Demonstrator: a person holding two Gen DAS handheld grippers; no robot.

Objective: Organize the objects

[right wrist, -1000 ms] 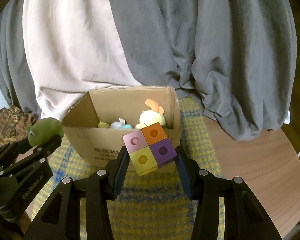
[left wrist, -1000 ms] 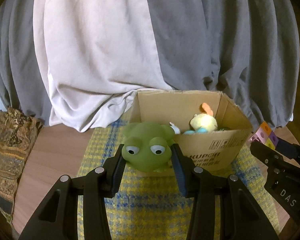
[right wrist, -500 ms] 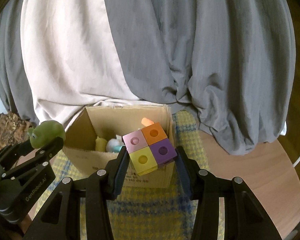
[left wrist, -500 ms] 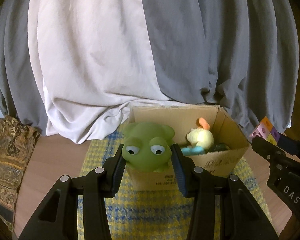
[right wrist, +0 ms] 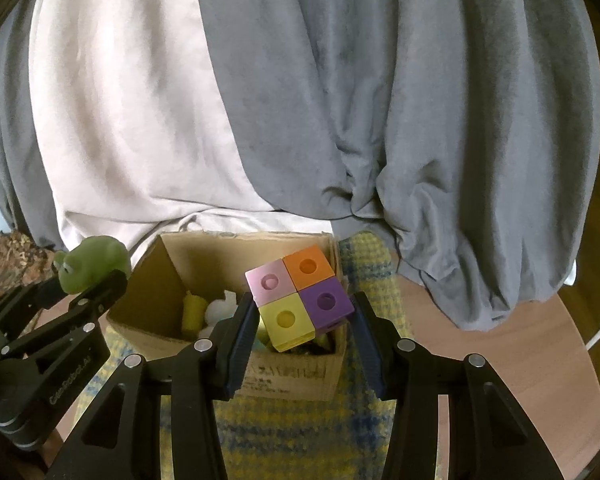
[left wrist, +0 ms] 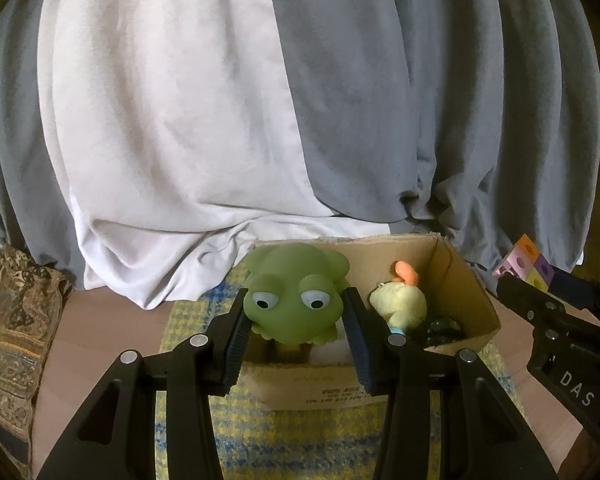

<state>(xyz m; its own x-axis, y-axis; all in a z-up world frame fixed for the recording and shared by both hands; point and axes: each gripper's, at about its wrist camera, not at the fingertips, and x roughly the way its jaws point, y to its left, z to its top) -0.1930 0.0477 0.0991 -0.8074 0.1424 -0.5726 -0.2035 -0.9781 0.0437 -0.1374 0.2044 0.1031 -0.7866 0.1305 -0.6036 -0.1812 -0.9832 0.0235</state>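
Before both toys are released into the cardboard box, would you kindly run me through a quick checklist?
1. Left gripper clamped on green frog: ok.
2. Right gripper clamped on coloured cube block: ok.
3. Cardboard box open on top: ok.
4. Free room inside beside yellow plush: cannot tell.
5. Both toys fully above the opening: cannot tell.
6. Box sitting flat on checked mat: ok.
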